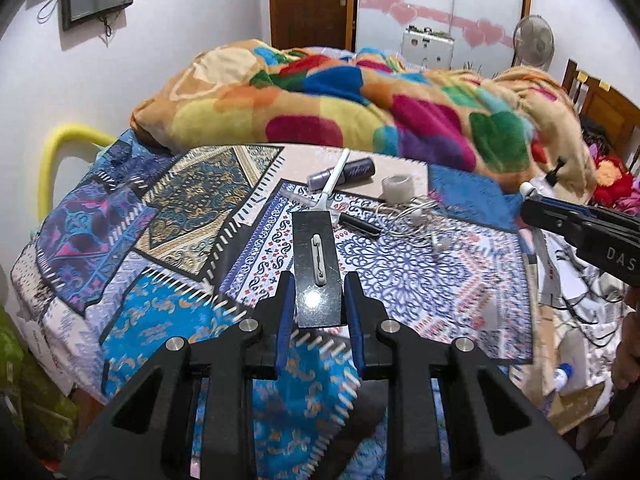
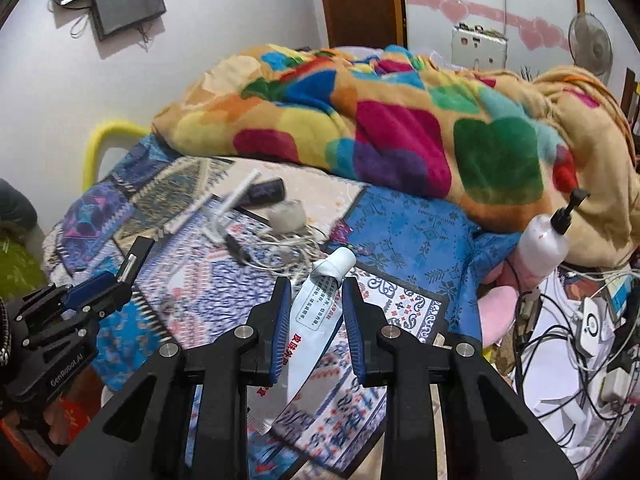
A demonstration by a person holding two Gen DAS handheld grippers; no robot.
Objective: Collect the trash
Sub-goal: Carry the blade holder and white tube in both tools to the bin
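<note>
Left gripper (image 1: pixel 318 292): black fingers with blue pads closed on a flat, glossy black card (image 1: pixel 316 264) that carries a small white clip-shaped piece; the card sticks out ahead of the jaws, above the bed.
Right gripper (image 2: pixel 316 300): jaws narrowed onto a crumpled white ointment tube (image 2: pixel 316 312) with red and black print, cap end pointing away from the camera; the tube is off the bedspread.
Trash left on the bed: a cluster on the patterned patchwork bedspread (image 1: pixel 400 272) — a purple-grey tube (image 1: pixel 340 170), a white stick (image 1: pixel 334 178) lying across it, a roll of clear tape (image 1: pixel 397 188), a black pen-like item (image 1: pixel 360 224), and tangled white earphones (image 1: pixel 416 216).
Containers: a white pump bottle (image 2: pixel 544 240) stands at the bed's right edge; contents cannot be told.
Only in the left view: the right gripper reaching in from the right edge, and a bottle with a blue cap low on the right, blurred.
Only in the right view: the left gripper at the left edge holding its card up, and a heap of cables and white chargers (image 2: pixel 592 320) at right.
Hand pose: both grippers angle downward toward the bed, side by side and apart.
Background: a multicoloured blanket (image 1: pixel 360 108) is heaped behind the clutter.
</note>
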